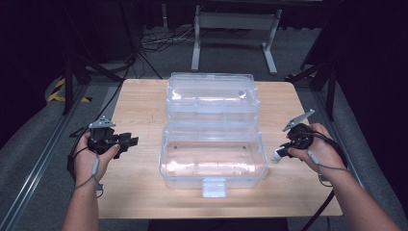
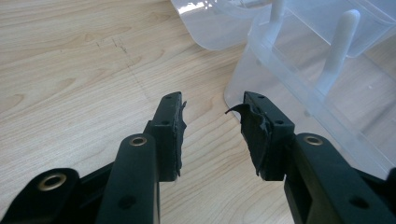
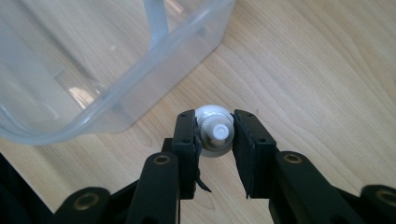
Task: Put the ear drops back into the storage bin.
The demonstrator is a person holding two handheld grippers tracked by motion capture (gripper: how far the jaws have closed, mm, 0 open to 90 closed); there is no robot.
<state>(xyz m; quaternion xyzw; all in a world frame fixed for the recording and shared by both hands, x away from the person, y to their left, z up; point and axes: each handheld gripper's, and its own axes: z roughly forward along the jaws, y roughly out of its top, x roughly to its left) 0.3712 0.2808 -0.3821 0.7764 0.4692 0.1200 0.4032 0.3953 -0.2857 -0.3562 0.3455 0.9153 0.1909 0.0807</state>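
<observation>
Bottle (image 3: pixel 214 133) pinched in right claw (image 3: pixel 214 135) | beside bin (image 1: pixel 214 166) edge | left claw (image 2: pixel 212 133) spread, bare tabletop (image 1: pixel 139 101)

wooden table (image 1: pixel 144 103), grey floor (image 1: pixel 33 144), cables (image 1: pixel 159 41)

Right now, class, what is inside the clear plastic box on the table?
The clear plastic box looks empty; its open lid stands behind it. Glare on the front wall hides part of its floor.
</observation>
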